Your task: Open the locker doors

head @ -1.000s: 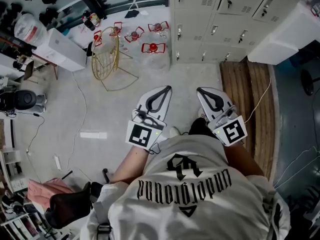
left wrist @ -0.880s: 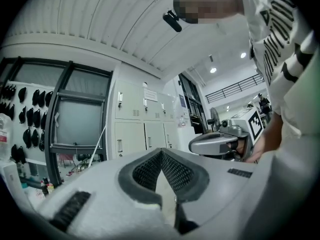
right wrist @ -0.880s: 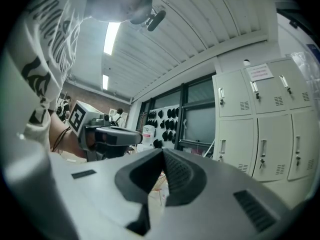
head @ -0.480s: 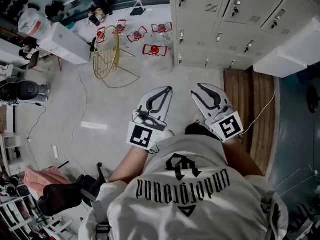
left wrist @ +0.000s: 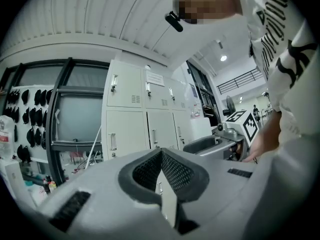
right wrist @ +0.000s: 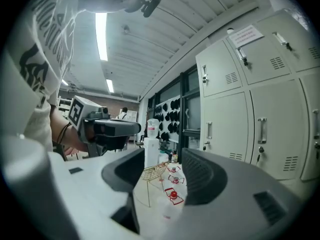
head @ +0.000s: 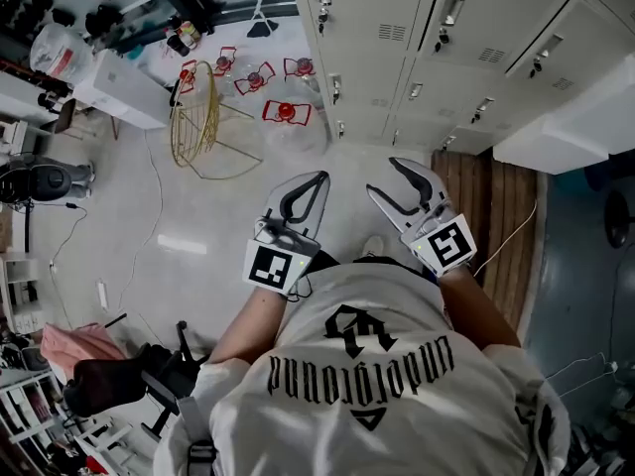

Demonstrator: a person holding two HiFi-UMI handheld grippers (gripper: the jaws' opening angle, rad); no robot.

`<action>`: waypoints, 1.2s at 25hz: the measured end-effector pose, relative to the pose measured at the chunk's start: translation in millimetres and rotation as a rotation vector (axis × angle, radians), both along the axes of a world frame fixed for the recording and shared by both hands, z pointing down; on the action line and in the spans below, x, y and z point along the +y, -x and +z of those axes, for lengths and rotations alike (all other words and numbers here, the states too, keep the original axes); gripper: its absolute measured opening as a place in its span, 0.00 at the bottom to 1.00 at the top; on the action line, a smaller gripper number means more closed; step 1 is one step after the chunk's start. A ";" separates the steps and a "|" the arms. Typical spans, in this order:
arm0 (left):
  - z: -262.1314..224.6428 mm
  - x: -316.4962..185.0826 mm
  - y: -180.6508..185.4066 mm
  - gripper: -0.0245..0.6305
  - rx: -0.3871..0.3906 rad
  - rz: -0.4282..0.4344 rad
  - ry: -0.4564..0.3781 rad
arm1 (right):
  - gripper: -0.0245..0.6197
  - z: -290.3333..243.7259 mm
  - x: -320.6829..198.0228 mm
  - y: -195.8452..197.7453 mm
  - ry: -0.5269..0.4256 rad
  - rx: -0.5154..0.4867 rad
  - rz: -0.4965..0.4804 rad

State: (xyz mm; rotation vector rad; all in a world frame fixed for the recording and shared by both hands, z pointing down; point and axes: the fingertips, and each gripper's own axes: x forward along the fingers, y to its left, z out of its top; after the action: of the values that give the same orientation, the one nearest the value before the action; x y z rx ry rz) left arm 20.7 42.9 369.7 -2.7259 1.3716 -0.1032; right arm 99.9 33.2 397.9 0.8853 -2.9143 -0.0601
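- Left gripper [head: 319, 178]: jaws closed tip to tip, empty.
- Right gripper [head: 385, 178]: jaws apart, having just been opening; nothing between them.
- Lockers [head: 437, 58]: visible doors shut, ahead of both grippers and apart from them.
- Wire chair [head: 198, 117]: on the floor, left of the lockers.

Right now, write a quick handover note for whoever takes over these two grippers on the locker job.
Left gripper: jaws shut, nothing in them.
Right gripper: jaws have just been opening and now stand apart, with nothing between them.
Lockers: ahead of the person, every door in view closed. Neither gripper touches a handle.
Done: no door opened.
Left: reach a handle and pull the doors open.
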 end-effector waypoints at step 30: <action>72.7 -202.1 68.3 0.05 -0.015 0.009 0.124 | 0.48 93.4 -201.2 48.4 0.097 0.070 0.076</action>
State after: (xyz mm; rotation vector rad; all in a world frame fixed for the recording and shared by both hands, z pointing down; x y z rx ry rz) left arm -47.6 -159.2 442.4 -2.8251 1.3933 -0.2142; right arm 51.6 -168.0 491.3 0.9568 -2.7903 0.0543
